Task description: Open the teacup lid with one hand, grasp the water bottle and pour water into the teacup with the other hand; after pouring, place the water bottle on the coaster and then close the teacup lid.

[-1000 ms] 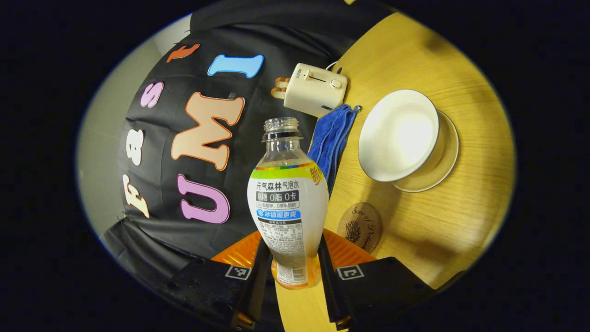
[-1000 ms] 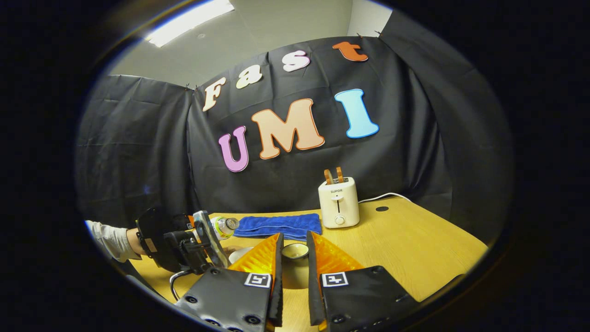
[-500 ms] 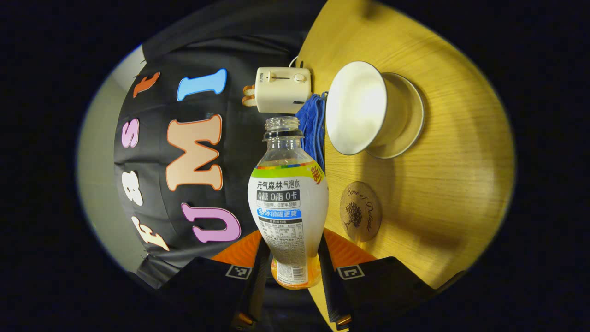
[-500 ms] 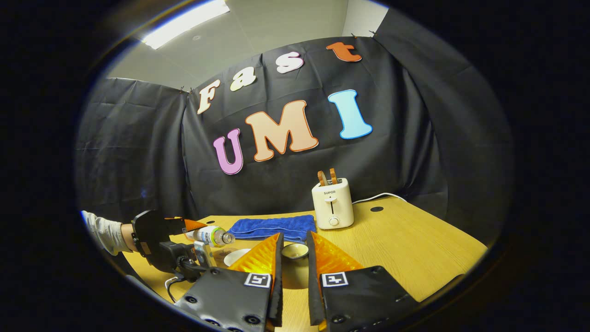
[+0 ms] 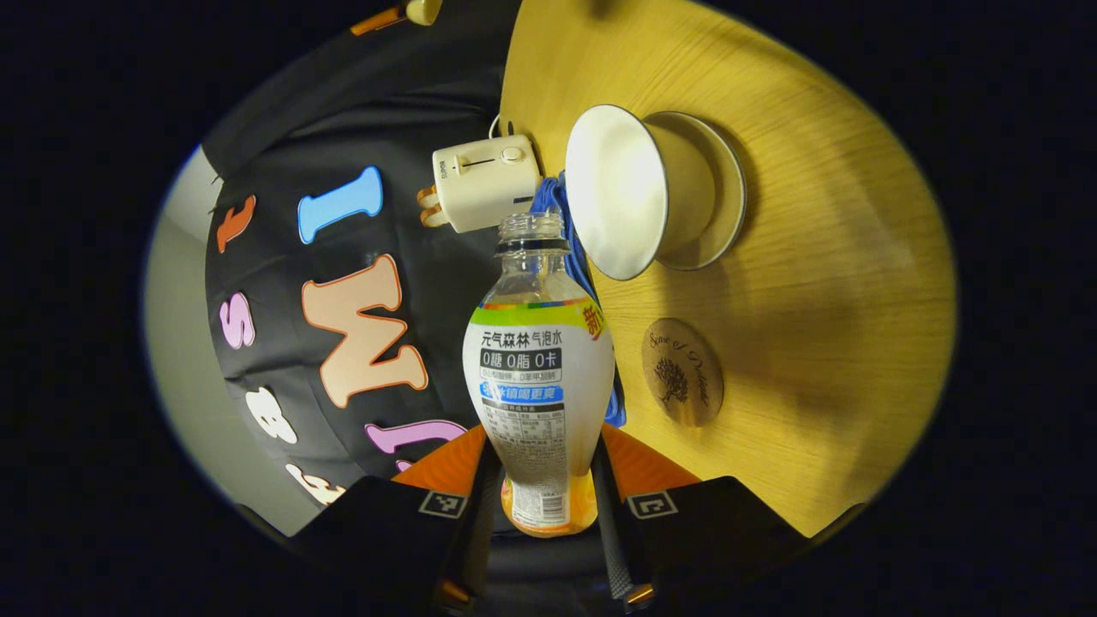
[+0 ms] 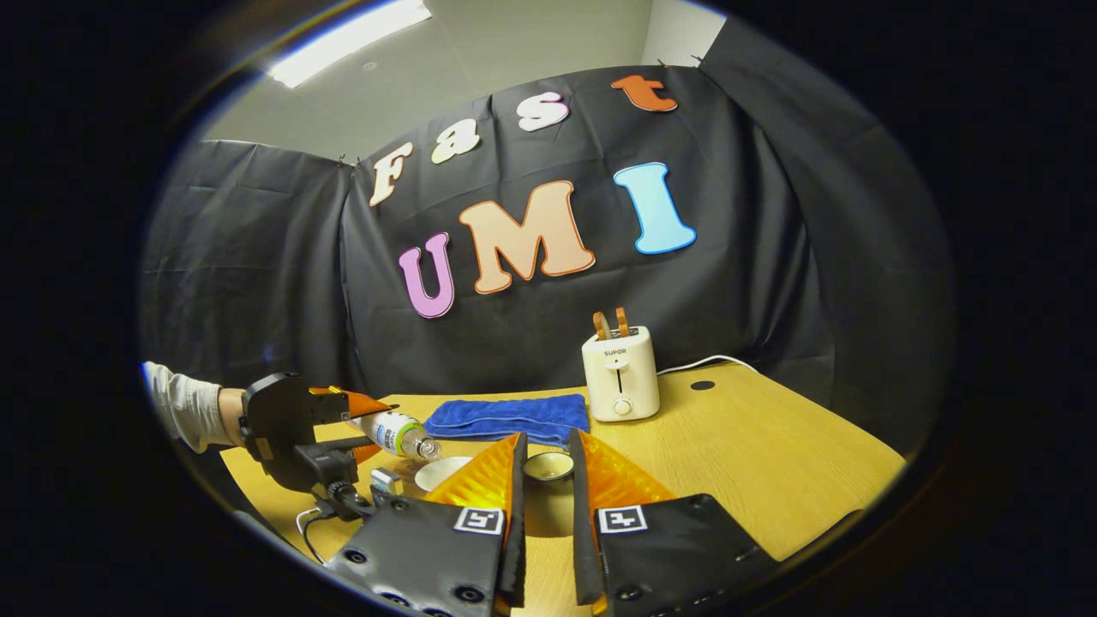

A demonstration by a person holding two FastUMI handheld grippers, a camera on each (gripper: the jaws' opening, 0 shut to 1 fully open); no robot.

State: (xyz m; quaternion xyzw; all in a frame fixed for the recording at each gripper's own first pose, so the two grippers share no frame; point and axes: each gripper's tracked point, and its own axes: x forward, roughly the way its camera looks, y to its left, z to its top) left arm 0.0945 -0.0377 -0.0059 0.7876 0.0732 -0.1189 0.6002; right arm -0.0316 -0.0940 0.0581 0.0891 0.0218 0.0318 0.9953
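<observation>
Water bottle (image 5: 538, 377), clear plastic with a white label and no cap, is clamped at its base between the left gripper's (image 5: 538, 506) fingers and tipped nearly level, mouth beside the white porcelain teacup (image 5: 630, 188). The right gripper (image 6: 546, 514) pinches the small round lid (image 6: 548, 465) aloft. Pouring is in hand; next, the mouth must move over the cup's rim before tilting further, with the round cork coaster (image 5: 682, 372) waiting nearby.

Bottle (image 5: 538, 377): clear, white label w/ green-yellow band. Cup (image 5: 619, 190) white. Coaster (image 5: 682, 371) brown, tree print. Towel (image 6: 507, 417) blue. Toaster (image 6: 620, 374) cream. Table (image 5: 823, 283) light wood grain.
</observation>
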